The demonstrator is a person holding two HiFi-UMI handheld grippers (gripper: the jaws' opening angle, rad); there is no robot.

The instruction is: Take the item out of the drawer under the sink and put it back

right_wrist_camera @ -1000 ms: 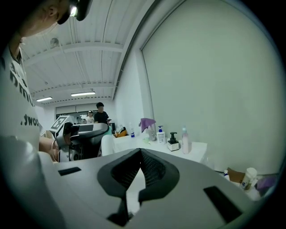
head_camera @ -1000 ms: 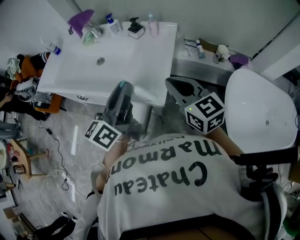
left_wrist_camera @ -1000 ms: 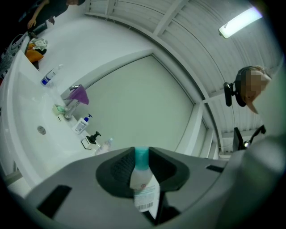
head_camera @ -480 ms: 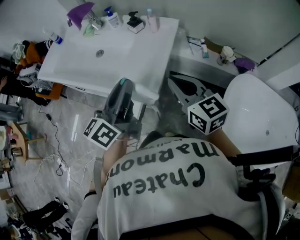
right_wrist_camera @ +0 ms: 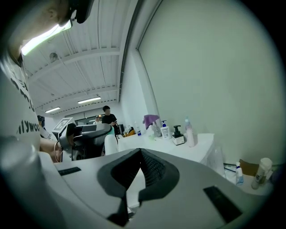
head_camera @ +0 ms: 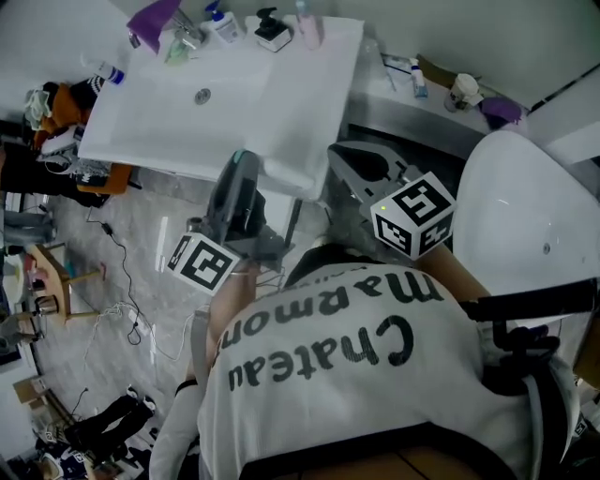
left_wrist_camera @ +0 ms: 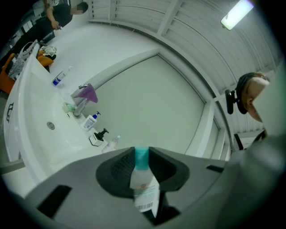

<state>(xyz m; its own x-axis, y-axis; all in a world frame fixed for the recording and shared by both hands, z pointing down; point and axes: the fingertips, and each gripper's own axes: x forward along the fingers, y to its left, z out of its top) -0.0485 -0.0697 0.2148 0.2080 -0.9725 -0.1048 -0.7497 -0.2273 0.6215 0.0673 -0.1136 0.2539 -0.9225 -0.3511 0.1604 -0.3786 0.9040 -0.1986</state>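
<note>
My left gripper (head_camera: pixel 243 161) is shut on a small white bottle (left_wrist_camera: pixel 142 179) with a teal cap and a barcode label. The bottle stands upright between the pads, and the gripper is held over the front edge of the white sink (head_camera: pixel 234 94). My right gripper (head_camera: pixel 337 157) is level beside the sink's right corner. Its jaws (right_wrist_camera: pixel 140 152) are shut, the pad tips meet, and nothing is between them. The drawer under the sink is hidden below the basin and behind my arms.
Along the sink's back rim stand a purple cup (head_camera: pixel 155 16), a pump bottle (head_camera: pixel 222 23), a black dispenser (head_camera: pixel 273 33) and a pink bottle (head_camera: pixel 307 23). A large white fixture (head_camera: pixel 534 225) fills the right. Cables (head_camera: pixel 112 309) lie on the floor at the left. A person (right_wrist_camera: pixel 107 117) stands far off.
The sink sits a little higher in the head view. Both grippers have sunk slightly in front of it. The bottle stays in the left jaws.
</note>
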